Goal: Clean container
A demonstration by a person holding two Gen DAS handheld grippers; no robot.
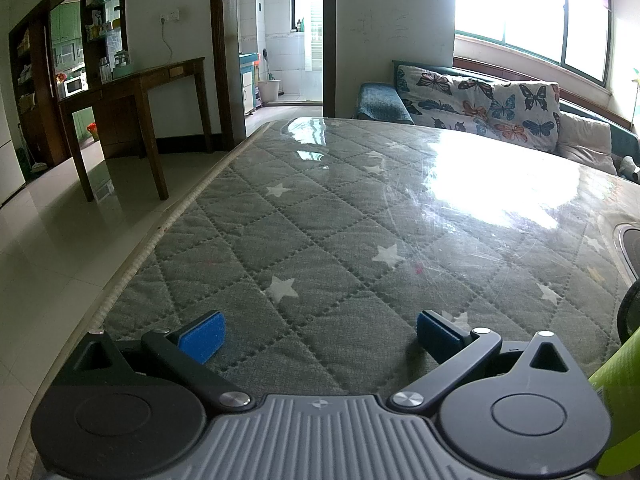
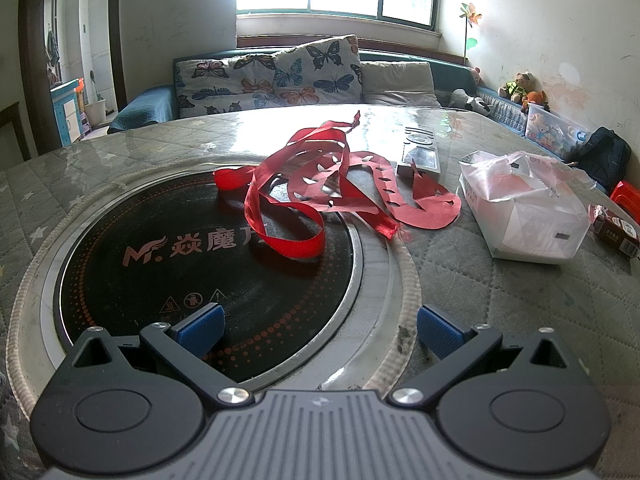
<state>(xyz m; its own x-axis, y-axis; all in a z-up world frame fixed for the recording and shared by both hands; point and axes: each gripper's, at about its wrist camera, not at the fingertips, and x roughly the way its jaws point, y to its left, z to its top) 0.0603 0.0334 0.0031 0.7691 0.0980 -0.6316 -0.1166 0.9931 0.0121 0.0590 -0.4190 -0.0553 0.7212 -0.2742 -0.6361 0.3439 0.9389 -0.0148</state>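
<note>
My left gripper (image 1: 320, 336) is open over a bare stretch of the quilted grey star-patterned table cover (image 1: 320, 216), holding nothing. My right gripper (image 2: 320, 330) is also open and empty, hovering above the near rim of a round black induction cooktop (image 2: 180, 276) set into the table. A tangle of red ribbon and cut red paper (image 2: 332, 192) lies across the cooktop's far edge, well ahead of the fingers. A white container wrapped in a thin plastic bag (image 2: 524, 216) stands to the right of the ribbon. The cooktop's metal rim (image 1: 630, 248) shows at the right edge of the left wrist view.
A remote control (image 2: 422, 150) lies behind the ribbon. A small dark red box (image 2: 618, 234) sits at the far right. A lime-green object (image 1: 620, 396) crosses the left view's right edge. A sofa with butterfly cushions (image 2: 280, 76) runs behind the table; a wooden side table (image 1: 140, 92) stands left.
</note>
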